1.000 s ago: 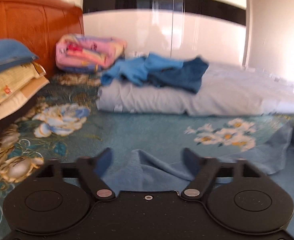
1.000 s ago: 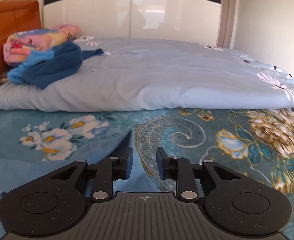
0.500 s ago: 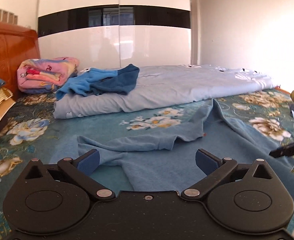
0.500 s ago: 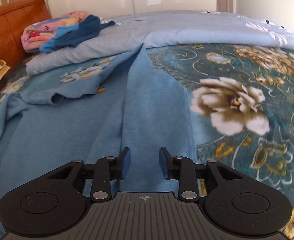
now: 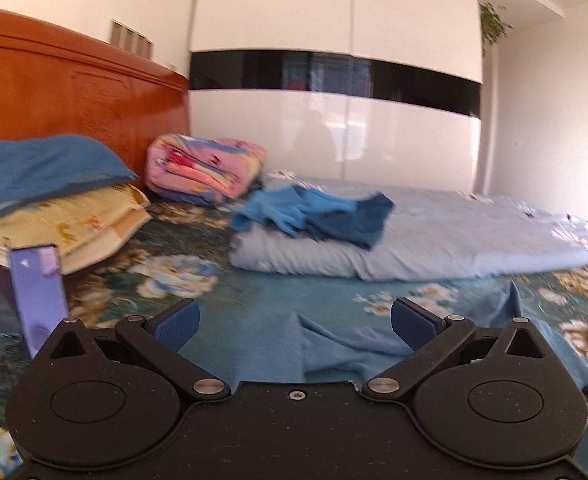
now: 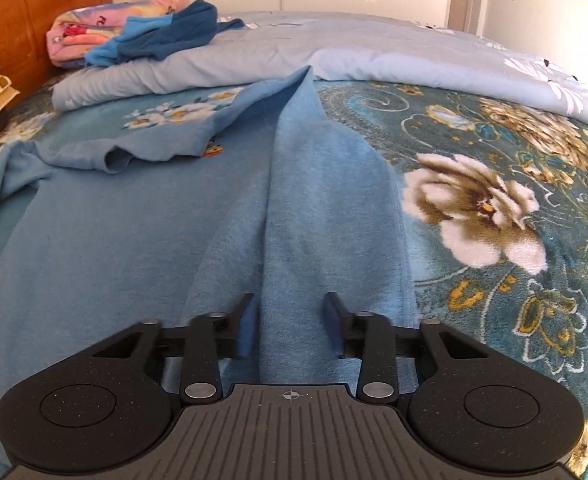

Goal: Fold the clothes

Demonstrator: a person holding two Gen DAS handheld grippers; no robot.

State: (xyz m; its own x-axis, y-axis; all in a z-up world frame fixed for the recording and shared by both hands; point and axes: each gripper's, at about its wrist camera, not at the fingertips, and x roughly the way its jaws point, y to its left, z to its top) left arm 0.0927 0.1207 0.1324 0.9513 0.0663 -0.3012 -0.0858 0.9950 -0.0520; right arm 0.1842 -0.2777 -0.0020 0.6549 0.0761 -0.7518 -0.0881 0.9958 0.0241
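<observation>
A light blue long-sleeved shirt (image 6: 113, 232) lies spread on the flowered bedspread (image 6: 494, 280), one sleeve crumpled at the left. A raised fold of the shirt (image 6: 294, 200) runs from the quilt down between the fingers of my right gripper (image 6: 289, 320). Its jaws are closing around that fold, and a gap still shows beside the pads. My left gripper (image 5: 294, 322) hovers wide open above the shirt's near edge (image 5: 334, 348), holding nothing.
A folded pale blue quilt (image 5: 434, 240) lies across the far side with a heap of blue garments (image 5: 314, 216) on it. A pink folded blanket (image 5: 205, 168), stacked pillows (image 5: 53, 208) and a purple upright object (image 5: 37, 292) sit by the wooden headboard (image 5: 73, 100).
The left gripper opened wider, rose and swung left toward the headboard. The right gripper drew back from the quilt to the shirt's raised fold, which now lies between its fingers.
</observation>
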